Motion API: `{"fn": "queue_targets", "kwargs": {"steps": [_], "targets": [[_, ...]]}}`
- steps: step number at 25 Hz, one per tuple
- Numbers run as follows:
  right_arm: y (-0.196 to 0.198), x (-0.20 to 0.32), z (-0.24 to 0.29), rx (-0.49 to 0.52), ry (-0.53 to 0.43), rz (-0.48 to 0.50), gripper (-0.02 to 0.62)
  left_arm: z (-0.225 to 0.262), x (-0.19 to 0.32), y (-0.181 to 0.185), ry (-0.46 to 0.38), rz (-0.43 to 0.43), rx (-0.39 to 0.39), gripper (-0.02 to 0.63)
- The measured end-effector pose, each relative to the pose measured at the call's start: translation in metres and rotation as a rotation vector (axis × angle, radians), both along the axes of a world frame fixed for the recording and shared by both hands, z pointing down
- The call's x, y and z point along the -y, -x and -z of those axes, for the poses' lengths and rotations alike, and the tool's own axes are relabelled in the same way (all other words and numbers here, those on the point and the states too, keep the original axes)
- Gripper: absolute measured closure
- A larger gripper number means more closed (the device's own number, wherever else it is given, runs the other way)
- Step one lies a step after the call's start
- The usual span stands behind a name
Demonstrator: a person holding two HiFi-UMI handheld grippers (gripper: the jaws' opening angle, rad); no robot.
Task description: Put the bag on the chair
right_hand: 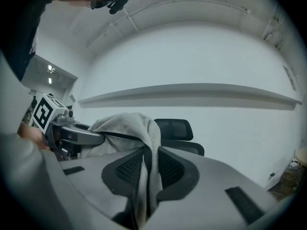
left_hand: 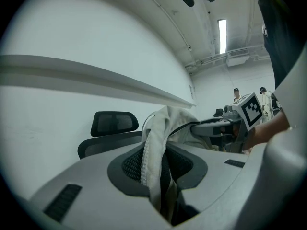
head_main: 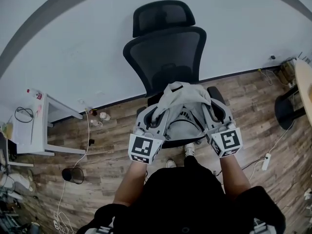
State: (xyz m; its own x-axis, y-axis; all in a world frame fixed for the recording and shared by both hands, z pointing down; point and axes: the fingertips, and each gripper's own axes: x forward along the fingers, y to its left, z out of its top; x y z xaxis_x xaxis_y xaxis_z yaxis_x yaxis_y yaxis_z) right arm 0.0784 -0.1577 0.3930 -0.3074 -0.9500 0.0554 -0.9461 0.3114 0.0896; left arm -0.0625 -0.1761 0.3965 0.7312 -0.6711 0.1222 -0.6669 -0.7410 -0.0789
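Note:
A pale grey cloth bag (head_main: 183,104) hangs between my two grippers, just above the seat of a black mesh office chair (head_main: 165,52). My left gripper (head_main: 150,117) is shut on the bag's left side. In the left gripper view the fabric (left_hand: 168,123) is pinched between the jaws of that gripper (left_hand: 156,169). My right gripper (head_main: 212,112) is shut on the bag's right side, and the right gripper view shows cloth (right_hand: 124,126) squeezed between its pads (right_hand: 146,171). The chair's headrest (left_hand: 114,122) (right_hand: 175,127) stands behind the bag. The seat is mostly hidden under the bag.
A small white table (head_main: 34,126) with a cable stands at the left by the wall. Cords and a dark round object (head_main: 73,175) lie on the wood floor. A power strip (head_main: 265,161) lies at the right, below a round table's edge (head_main: 304,87). Two people (left_hand: 235,94) stand far off.

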Motion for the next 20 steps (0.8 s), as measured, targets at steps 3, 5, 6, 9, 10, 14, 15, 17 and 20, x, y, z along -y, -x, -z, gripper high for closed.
{"fn": "queue_targets", "kwargs": {"steps": [3,5,6,9,10,14,15,17,20], "targets": [[-0.001,0.023,-0.007,-0.002,0.017,0.04,0.511,-0.009,0.018,0.001,0.021,0.028,0.022,0.505],[-0.002,0.041,-0.014,-0.006,0.039,0.07,0.508,-0.015,0.032,0.0,0.037,0.048,0.029,0.505],[-0.003,0.049,-0.018,-0.008,0.053,0.085,0.508,-0.019,0.038,-0.001,0.047,0.061,0.031,0.505],[-0.006,0.071,-0.032,-0.015,0.091,0.127,0.506,-0.03,0.055,-0.004,0.065,0.1,0.039,0.505],[-0.006,0.078,-0.036,-0.019,0.099,0.14,0.506,-0.033,0.06,-0.004,0.07,0.113,0.045,0.505],[-0.007,0.106,-0.051,-0.036,0.126,0.197,0.505,-0.047,0.08,-0.006,0.097,0.165,0.072,0.505],[-0.008,0.113,-0.055,-0.044,0.13,0.21,0.505,-0.05,0.085,-0.008,0.103,0.176,0.076,0.505],[-0.008,0.126,-0.063,-0.064,0.14,0.237,0.505,-0.057,0.095,-0.009,0.119,0.198,0.089,0.505],[-0.011,0.143,-0.077,-0.077,0.161,0.286,0.505,-0.072,0.108,-0.013,0.152,0.229,0.118,0.505]]}}
